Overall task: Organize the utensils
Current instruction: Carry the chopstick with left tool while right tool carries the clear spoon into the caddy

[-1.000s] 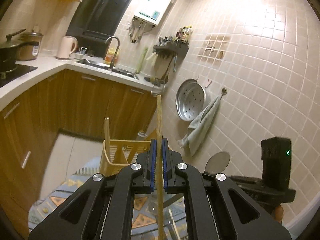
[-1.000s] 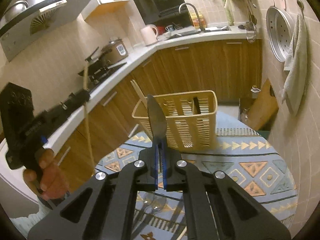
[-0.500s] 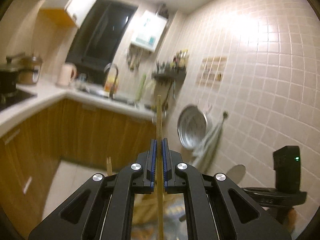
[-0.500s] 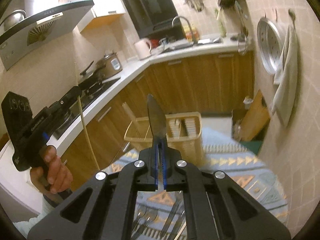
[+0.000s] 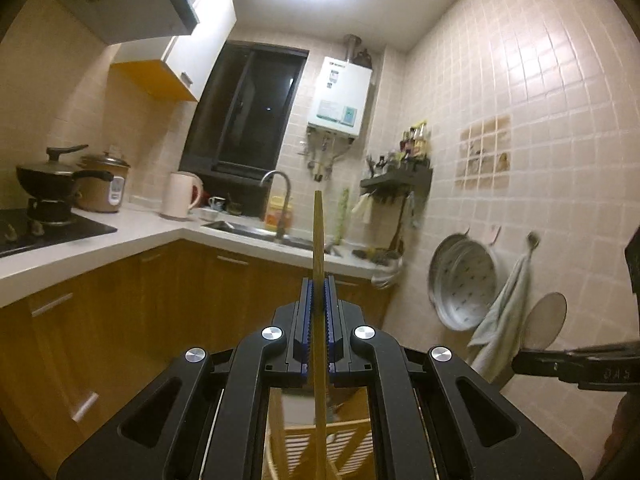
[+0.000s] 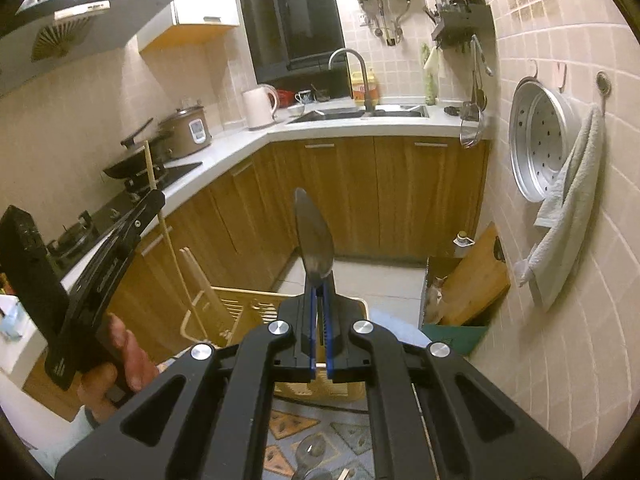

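Holding: you have one thing in each tong, and both are up in the air.
Left tong: your left gripper [image 5: 318, 320] is squeezed tight on a wooden chopstick [image 5: 318, 240]. The stick points straight up and runs down past the blue pads.
Right tong: your right gripper [image 6: 319, 328] is pinched on the handle of a metal spoon [image 6: 314, 236]. The bowl of the spoon stands up above the tips.
Basket: the yellow basket [image 6: 248, 312] sits low, under and just ahead of both tongs. The lower end of the chopstick hangs over its left part.
Done so far: two sticks [image 6: 198, 276] lean in the left corner of the basket already, so I think the job has started.
Left to do: the chopstick and the spoon are not in the basket yet. More shiny things [image 6: 310, 450] lie on the patterned mat below your right tong, so I guess a good bit is left.
Only the right view shows: your left hand [image 6: 120, 356], the whole chopstick, the sticks in the basket and the things on the mat.
Only the left view shows: the tight squeeze on the chopstick up close, and the round face of the spoon [image 5: 544, 322] off to the right. The basket is only a blurry slice at the bottom.
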Available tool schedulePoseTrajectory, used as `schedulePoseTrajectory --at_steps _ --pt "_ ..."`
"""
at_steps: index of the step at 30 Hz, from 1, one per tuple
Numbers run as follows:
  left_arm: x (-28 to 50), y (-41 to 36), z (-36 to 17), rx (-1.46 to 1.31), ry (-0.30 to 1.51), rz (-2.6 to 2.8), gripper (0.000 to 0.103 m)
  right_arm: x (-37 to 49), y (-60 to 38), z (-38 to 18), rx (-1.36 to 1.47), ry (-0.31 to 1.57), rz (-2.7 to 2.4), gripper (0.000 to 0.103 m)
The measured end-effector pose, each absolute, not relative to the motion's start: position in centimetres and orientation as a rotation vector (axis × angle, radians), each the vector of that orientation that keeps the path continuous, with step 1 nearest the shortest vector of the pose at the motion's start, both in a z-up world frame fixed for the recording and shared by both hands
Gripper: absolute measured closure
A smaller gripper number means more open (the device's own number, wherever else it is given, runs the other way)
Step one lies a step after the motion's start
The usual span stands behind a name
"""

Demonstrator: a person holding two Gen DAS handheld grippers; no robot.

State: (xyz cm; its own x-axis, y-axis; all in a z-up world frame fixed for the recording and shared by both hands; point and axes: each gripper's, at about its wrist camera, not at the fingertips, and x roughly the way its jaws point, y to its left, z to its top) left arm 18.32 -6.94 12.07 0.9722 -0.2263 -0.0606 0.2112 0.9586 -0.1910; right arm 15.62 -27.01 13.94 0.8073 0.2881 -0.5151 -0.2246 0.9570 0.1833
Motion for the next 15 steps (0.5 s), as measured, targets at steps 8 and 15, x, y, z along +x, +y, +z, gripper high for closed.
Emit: schedulePoseTrajectory --at_steps 8,15 --pt "18.6 -6.8 9.6 -0.136 0.117 -0.194 0.099 18.6 -25.6 10.3 0.082 0.655 0.263 0.101" --pt "18.5 -6.5 8.3 -0.128 0.157 -0.205 0.099 19.9 -25.4 8.2 0.085 0.728 0.273 0.101"
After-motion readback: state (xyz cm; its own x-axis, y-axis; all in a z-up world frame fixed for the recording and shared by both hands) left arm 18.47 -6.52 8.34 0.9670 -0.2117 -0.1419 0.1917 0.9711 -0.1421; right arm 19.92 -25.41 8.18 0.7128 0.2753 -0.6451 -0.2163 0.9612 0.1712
